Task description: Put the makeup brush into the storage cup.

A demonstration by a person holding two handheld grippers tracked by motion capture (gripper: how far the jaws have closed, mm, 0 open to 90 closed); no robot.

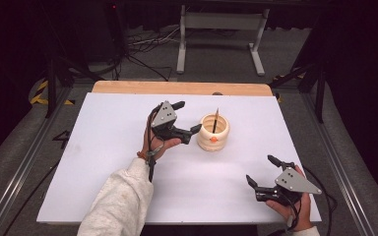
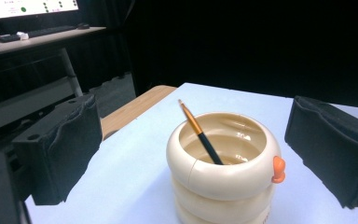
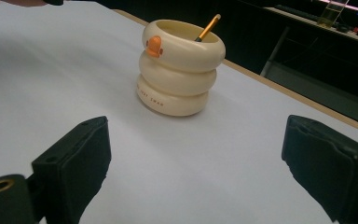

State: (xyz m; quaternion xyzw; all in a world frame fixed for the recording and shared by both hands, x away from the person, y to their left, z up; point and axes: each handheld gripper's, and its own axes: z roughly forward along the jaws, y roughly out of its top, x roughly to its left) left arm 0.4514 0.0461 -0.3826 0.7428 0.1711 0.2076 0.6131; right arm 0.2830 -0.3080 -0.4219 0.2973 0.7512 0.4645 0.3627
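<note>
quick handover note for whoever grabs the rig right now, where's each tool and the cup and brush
Left tool: open, jaws wide on either side of the cream ringed cup, not touching it.
Right tool: open, empty, low near the table's near right corner, aimed at the cup.
Brush: stands tilted inside the cup, tip leaning on the rim.
Done: brush is in the cup.
Left: probably closing the left tool on the cup or the brush; nothing is gripped yet.

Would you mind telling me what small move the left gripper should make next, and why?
Probably ease the left gripper forward and close it on the cream holder. Its jaws stand wide open on either side of the holder without touching it, and the brush leans inside. The right gripper sits open, well away near the table edge.
</note>
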